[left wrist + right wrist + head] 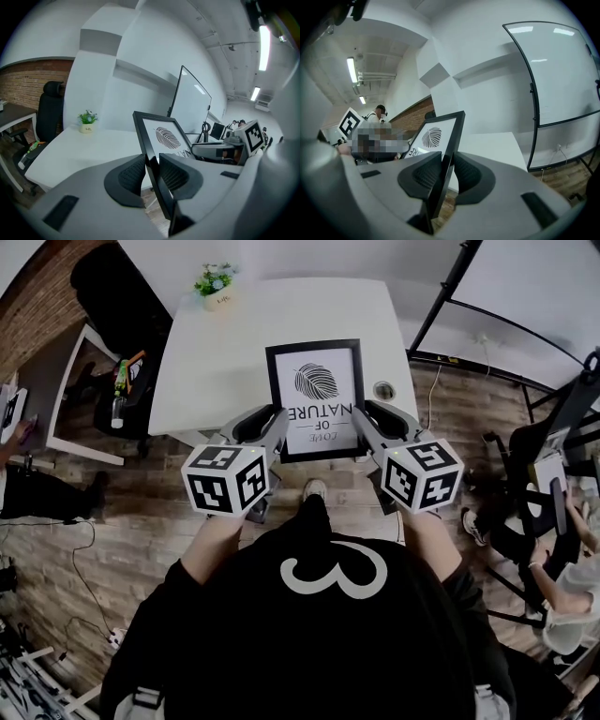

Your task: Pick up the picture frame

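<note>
The white counter (216,362) is the largest thing. The black picture frame (316,381) is held over the counter's near edge. Its long axis runs away from the person, its glass faces up, its far end is tilted higher, and its lettering is at the near end. The left gripper (270,421) has its jaws clamped on the frame's left rail, and the right gripper (367,418) clamps the right rail. A small potted plant (215,282) stands at the counter's far left corner. A small round object (383,390) sits by the counter's right edge, just beside the frame.
</note>
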Tool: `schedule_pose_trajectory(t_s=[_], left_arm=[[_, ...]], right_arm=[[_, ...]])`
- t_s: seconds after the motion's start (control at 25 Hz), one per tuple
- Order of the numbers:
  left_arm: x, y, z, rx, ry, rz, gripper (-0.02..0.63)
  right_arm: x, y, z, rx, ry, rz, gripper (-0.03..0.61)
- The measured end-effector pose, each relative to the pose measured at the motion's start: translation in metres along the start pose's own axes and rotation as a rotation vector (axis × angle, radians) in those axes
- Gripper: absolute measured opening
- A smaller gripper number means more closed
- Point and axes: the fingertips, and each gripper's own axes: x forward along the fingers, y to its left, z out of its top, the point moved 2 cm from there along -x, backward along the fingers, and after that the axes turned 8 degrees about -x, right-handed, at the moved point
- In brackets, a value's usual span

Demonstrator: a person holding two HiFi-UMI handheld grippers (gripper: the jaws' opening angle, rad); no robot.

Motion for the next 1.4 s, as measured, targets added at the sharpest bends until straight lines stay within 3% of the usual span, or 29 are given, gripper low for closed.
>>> schedule_pose_trajectory(t_s=[0.12, 0.56, 1.4], left_arm=[[-0.004, -0.002, 0.013, -0.004, -0.013, -0.006, 0.101], [-0.058, -0.049, -0.012, 0.070, -0.112, -0.017, 0.100], [-0.084, -0.073, -0.001, 0.124, -0.129, -0.054, 0.100]], right_arm=[[0.000, 0.001, 0.014, -0.007, -0.006, -0.001, 0.097], [-0.069, 0.032, 0.005, -0.072, -0.128, -0.009, 0.098], [-0.100, 0.046, 0.017, -0.054, -0.166, -0.035, 0.097]])
